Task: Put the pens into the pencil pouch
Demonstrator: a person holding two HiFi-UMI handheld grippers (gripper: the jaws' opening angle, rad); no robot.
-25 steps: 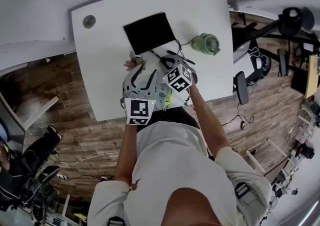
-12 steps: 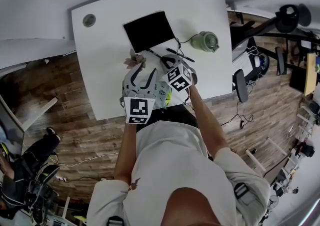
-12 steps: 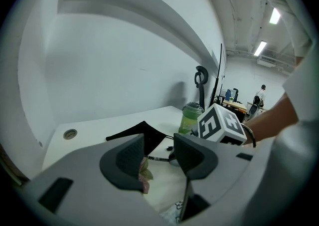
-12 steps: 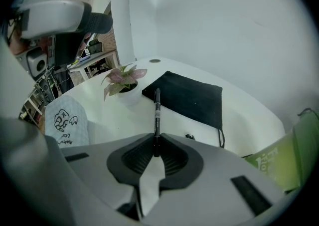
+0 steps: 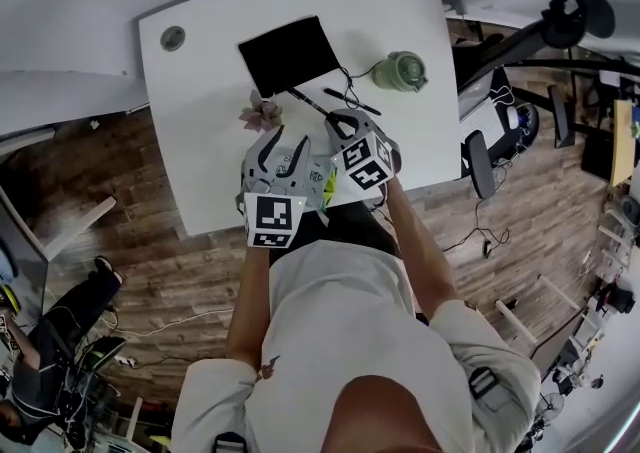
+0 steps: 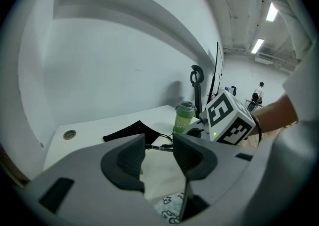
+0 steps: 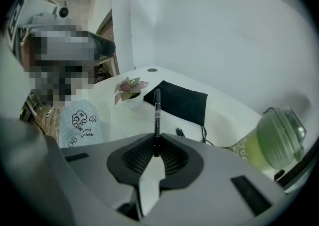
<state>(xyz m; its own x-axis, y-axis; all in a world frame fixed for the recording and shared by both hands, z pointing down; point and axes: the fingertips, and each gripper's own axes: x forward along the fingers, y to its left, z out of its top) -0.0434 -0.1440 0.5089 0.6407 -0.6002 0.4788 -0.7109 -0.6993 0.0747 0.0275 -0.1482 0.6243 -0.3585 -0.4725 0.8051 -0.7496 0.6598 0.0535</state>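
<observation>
My right gripper (image 7: 157,156) is shut on a black pen (image 7: 157,113) that sticks straight out past its jaws, lifted off the white table (image 5: 205,91). In the head view this pen (image 5: 310,105) runs from the right gripper (image 5: 340,123) toward the plant. A second black pen (image 5: 351,101) lies on the table beside the cup. The pale pencil pouch (image 7: 79,120) with doodle print lies at the near table edge, between the two grippers (image 5: 321,181). My left gripper (image 6: 158,157) hovers over the pouch (image 6: 172,209), its jaws apart and closing slightly; the pads show no contact with it.
A flat black case (image 5: 288,51) with a cord lies at the back of the table. A green lidded cup (image 5: 400,71) stands to its right. A small pink-leaved plant (image 5: 258,113) stands just beyond the left gripper. A round cable hole (image 5: 172,38) sits far left.
The right gripper has risen a little with the pen clamped in it, and the pen's far end has come off the table. The left gripper has stayed in place.
</observation>
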